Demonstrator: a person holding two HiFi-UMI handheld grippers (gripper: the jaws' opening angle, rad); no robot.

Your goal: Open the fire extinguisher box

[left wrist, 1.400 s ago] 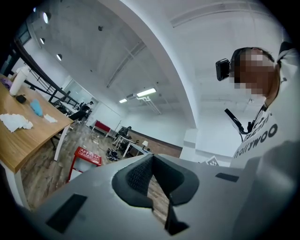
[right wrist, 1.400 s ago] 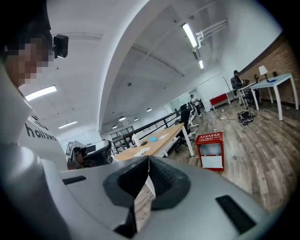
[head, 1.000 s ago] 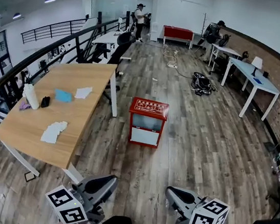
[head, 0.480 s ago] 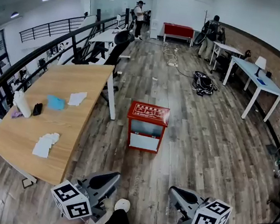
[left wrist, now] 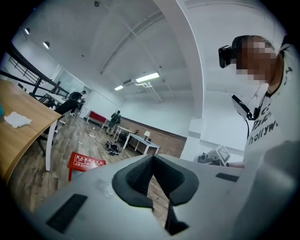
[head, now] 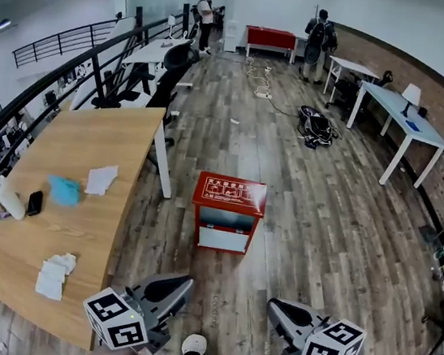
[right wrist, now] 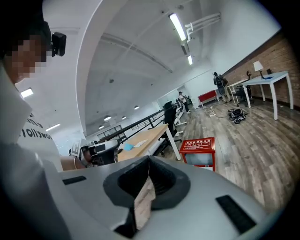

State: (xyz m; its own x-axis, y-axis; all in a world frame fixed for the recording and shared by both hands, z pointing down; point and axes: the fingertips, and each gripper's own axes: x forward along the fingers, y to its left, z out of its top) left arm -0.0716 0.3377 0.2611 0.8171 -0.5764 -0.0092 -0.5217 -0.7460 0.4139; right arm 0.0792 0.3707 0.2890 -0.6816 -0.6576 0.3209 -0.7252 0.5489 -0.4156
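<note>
The red fire extinguisher box point(head: 227, 213) stands on the wooden floor ahead of me, lid down, with a pale front panel. It also shows in the left gripper view point(left wrist: 84, 162) and the right gripper view point(right wrist: 199, 149). My left gripper point(head: 175, 287) is held low at the bottom left, jaws shut and empty. My right gripper point(head: 279, 310) is at the bottom right, also shut and empty. Both are well short of the box.
A long wooden table point(head: 66, 208) with papers, a blue cloth and a bottle stands to the left of the box. White desks point(head: 406, 125) line the brick wall on the right. Two people point(head: 317, 37) stand far off. A bag point(head: 315, 127) and cables lie on the floor.
I have walked forward: the box and the table have drawn nearer and slid lower in the head view. A shoe tip now shows at the bottom. Both grippers stay shut.
</note>
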